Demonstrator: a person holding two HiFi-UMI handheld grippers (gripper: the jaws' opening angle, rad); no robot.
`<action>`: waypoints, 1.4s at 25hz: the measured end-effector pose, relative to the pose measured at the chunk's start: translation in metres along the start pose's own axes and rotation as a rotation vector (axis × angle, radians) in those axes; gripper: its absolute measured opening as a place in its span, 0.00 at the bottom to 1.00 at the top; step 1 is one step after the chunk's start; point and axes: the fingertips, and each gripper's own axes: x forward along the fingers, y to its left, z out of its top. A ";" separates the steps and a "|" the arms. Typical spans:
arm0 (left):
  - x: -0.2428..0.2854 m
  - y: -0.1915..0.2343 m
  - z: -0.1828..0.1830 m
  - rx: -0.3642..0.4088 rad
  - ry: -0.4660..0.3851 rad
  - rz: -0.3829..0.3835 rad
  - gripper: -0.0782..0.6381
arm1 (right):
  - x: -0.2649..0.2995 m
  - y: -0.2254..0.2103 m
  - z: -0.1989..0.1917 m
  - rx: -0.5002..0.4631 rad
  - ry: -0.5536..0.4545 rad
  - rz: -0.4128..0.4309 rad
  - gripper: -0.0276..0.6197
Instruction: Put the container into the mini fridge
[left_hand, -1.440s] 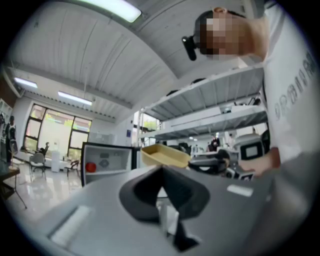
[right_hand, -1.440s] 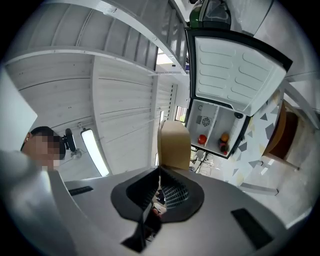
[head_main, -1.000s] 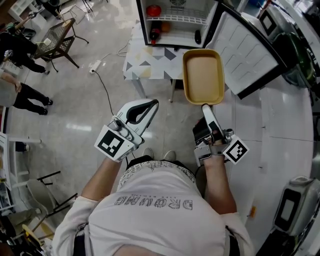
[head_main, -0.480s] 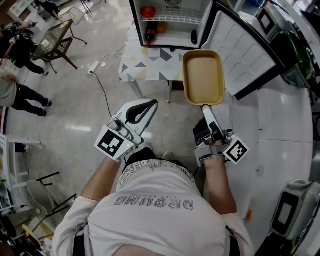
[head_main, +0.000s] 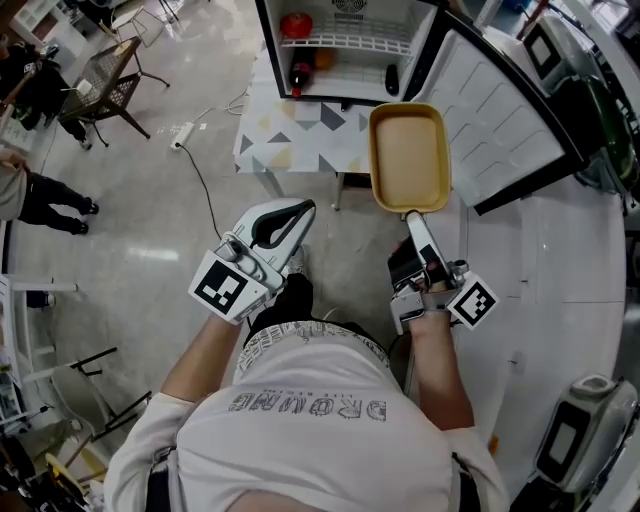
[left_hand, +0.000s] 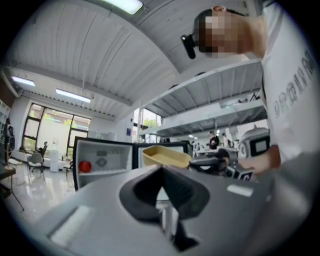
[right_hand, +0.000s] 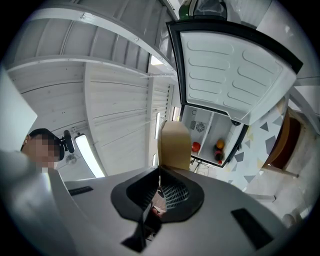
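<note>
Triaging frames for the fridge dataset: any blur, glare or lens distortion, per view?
Head view: sharp, even light, soft glare on the floor. Left gripper view: heavy fisheye, dark corners, soft all over, yet mini fridge and container are readable. Right gripper view: fisheye too, crisper; light strip blown out.

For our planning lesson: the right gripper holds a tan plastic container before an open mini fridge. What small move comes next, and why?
Probably carry the tan rectangular plastic container forward toward the open black-framed mini fridge. The right gripper is shut on its near rim, the fridge door stands open, and the container hangs short of the opening.
</note>
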 end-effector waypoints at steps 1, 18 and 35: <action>0.003 0.007 -0.001 -0.003 -0.002 -0.001 0.12 | 0.006 -0.004 0.002 0.000 -0.001 -0.003 0.06; 0.047 0.164 -0.022 -0.031 0.000 -0.021 0.12 | 0.145 -0.071 0.020 0.010 -0.031 -0.051 0.06; 0.086 0.282 -0.032 -0.079 -0.002 -0.105 0.12 | 0.249 -0.120 0.039 -0.008 -0.108 -0.130 0.06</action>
